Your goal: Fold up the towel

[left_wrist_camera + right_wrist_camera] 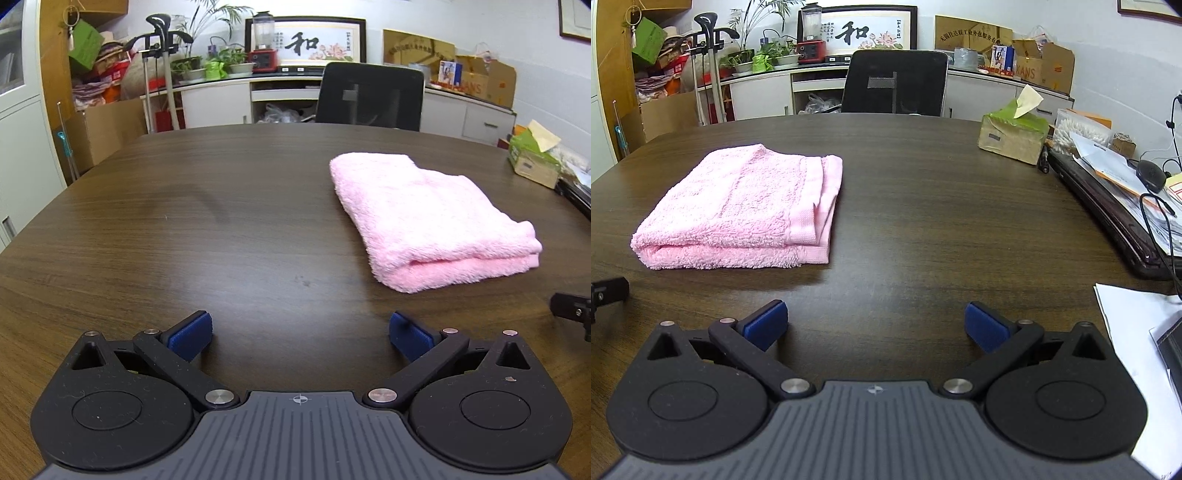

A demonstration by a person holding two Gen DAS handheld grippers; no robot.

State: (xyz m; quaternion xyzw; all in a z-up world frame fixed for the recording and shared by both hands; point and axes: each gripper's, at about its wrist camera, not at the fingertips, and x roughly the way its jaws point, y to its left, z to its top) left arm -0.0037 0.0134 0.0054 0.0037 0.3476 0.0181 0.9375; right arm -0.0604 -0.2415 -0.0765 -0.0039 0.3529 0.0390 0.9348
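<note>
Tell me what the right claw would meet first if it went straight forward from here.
Probably nothing nearby: the open right claw faces bare dark wooden table. The folded pink terry towel lies left of that line. Farther on stands the black mesh office chair, though depth is unclear.

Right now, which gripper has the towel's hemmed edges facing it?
The right gripper. Its view shows the towel with hemmed edges stacked on the side nearer it; the left gripper sees only a rounded fold. Both are open, off the towel.
</note>
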